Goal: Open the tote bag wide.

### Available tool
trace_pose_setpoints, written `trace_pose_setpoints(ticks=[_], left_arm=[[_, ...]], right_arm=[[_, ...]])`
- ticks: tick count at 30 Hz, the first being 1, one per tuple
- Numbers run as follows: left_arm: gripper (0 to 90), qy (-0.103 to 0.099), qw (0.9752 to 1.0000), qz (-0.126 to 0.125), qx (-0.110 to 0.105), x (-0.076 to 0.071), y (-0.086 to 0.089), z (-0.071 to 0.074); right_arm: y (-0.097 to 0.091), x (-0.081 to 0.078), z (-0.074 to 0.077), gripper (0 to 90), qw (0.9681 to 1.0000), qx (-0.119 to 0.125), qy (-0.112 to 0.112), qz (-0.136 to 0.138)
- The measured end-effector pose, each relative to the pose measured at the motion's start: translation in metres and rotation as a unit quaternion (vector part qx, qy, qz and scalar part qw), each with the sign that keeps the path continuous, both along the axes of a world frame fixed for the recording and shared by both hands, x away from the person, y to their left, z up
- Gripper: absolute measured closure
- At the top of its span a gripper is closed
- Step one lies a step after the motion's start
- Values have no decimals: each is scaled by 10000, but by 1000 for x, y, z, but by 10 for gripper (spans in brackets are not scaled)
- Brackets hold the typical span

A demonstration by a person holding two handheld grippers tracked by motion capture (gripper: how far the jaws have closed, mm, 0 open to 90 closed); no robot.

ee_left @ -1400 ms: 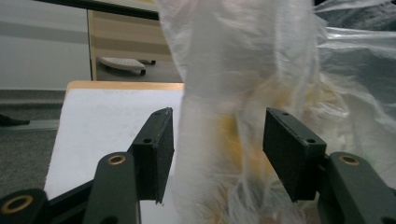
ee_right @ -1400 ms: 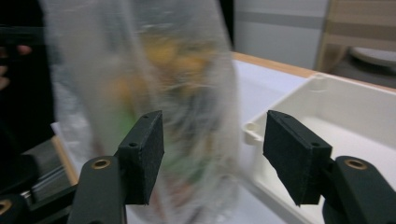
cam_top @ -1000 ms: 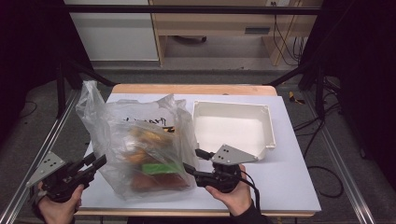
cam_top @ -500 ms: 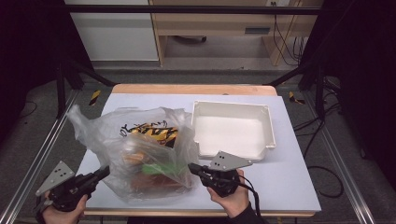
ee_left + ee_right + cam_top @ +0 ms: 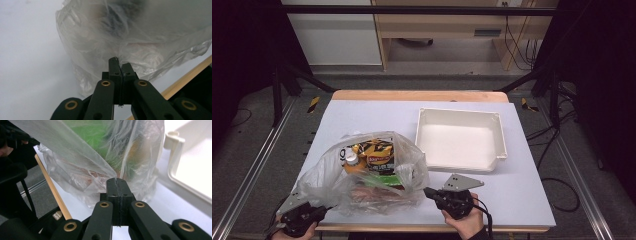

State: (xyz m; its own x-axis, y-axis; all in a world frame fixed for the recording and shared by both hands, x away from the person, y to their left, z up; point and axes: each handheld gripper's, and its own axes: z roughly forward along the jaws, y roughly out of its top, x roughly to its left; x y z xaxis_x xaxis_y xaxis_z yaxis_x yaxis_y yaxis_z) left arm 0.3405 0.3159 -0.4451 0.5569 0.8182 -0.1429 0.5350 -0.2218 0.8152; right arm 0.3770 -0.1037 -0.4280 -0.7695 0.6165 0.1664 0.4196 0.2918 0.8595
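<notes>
high view: clear plastic bag (image 5: 367, 175) of snacks slumps on table (image 5: 532, 200), left of white tray (image 5: 459, 140), between left gripper (image 5: 319, 212) and right gripper (image 5: 430, 192) | left gripper view: jaws pressed together, pinching bag film | right gripper view: jaws pressed together, pinching bag film

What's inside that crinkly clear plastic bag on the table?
Through the clear plastic bag show a black-and-yellow snack packet, a white-capped bottle, something green and a reddish-brown pack at the bottom. Folds of plastic cover the rest, so anything under these cannot be seen.
</notes>
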Motion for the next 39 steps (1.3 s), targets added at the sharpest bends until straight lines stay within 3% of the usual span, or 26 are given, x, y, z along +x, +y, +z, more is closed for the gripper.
trace_pose_setpoints(ticks=[6, 12, 20, 22, 23, 28, 29, 30, 34, 37, 39], left_arm=[[895, 340, 9990, -102, 256, 2, -4, -15], [894, 628, 9968, -56, 499, 10, -8, -29], [859, 587, 9965, -10, 592, 15, -10, -31], [841, 542, 9967, 9, 598, 14, -10, -31], [834, 501, 9968, 13, 619, 14, -9, -31], [798, 383, 9974, 49, 609, 13, -8, -30], [793, 383, 9974, 49, 609, 13, -8, -30], [789, 347, 9974, 58, 624, 13, -8, -29], [772, 332, 9973, 73, 648, 13, -8, -29], [757, 311, 9973, 85, 657, 14, -8, -29], [744, 282, 9975, 76, 650, 13, -7, -29]], right_arm=[[0, 5, -19, 900, 9995, -152, 241, -147], [8, 14, -37, 900, 9974, -459, 463, -308], [20, 16, -49, 900, 9946, -779, 501, -475], [19, 15, -49, 885, 9957, -707, 448, -404], [18, 14, -47, 827, 9962, -627, 474, -371], [0, 1, -32, 565, 9997, -61, 33, -220], [0, 1, -32, 565, 9997, -61, 33, -220], [-8, -8, -20, 442, 9991, 143, -320, -232], [-10, -13, 1, 308, 9952, 394, -842, -290], [0, -11, 12, 335, 9936, 519, -1005, -68], [12, -9, 11, 470, 9939, 380, -1014, 184]])
